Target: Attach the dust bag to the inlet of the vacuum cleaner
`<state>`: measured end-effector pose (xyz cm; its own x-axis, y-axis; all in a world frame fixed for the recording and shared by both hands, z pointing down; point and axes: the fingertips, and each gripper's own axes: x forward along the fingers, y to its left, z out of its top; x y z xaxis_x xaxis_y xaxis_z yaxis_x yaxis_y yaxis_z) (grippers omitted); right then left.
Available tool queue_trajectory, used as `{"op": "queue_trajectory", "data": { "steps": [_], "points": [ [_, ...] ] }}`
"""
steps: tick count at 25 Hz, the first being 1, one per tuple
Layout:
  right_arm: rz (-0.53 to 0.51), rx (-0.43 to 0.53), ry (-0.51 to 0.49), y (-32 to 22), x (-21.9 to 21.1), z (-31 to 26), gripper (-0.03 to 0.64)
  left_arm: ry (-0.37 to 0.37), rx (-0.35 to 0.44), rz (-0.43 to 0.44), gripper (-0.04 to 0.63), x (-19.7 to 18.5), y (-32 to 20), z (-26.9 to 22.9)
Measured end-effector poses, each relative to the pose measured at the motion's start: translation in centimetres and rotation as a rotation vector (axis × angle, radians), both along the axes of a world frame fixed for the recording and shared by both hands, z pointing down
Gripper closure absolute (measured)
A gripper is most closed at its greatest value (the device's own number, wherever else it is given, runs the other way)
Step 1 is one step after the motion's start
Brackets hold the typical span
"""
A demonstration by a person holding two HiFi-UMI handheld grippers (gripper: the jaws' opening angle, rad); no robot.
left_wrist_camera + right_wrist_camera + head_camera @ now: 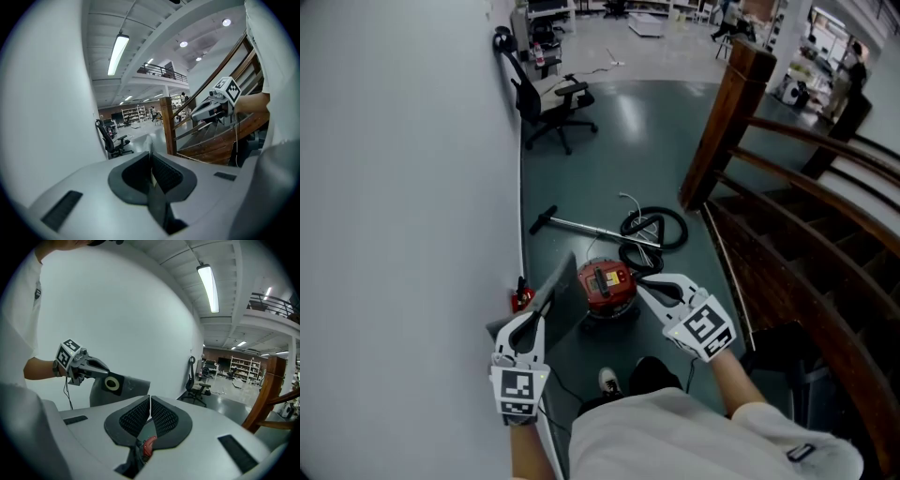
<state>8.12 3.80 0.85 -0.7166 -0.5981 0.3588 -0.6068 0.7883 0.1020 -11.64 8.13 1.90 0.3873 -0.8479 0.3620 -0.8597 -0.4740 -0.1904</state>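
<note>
A red canister vacuum cleaner (605,286) stands on the dark floor below me, its black hose (654,230) coiled behind it and a metal wand (581,228) lying to the left. My left gripper (544,302) is shut on a grey dust bag (555,286), held to the left of the vacuum. In the right gripper view the bag (129,391) shows a black collar with a round hole (111,384). In the left gripper view the bag's edge (149,143) sticks up between the left gripper's (151,157) jaws. My right gripper (645,286) is shut and empty, just right of the vacuum.
A white wall (394,187) runs along the left. A wooden staircase with a banister (741,122) rises on the right. A black office chair (548,103) stands further back by the wall. A small red object (521,298) sits at the wall's base. My shoe (607,380) is near the vacuum.
</note>
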Motion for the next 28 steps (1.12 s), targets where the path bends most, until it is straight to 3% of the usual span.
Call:
{"op": "queue_trajectory", "data": {
  "steps": [10,16,28],
  "points": [
    [0.003,-0.056,0.009,-4.6,0.4,2.8,0.586,0.012,-0.047,-0.058,0.574,-1.4,-3.1,3.4],
    [-0.020,-0.092,0.085,-8.2,-0.1,8.0,0.586,0.007,-0.095,-0.091,0.574,-2.9,-5.1,8.1],
    [-0.078,-0.206,0.118,-12.7,-3.6,17.1,0.586,0.019,-0.159,-0.183,0.575,-5.7,-8.7,15.4]
  ]
}}
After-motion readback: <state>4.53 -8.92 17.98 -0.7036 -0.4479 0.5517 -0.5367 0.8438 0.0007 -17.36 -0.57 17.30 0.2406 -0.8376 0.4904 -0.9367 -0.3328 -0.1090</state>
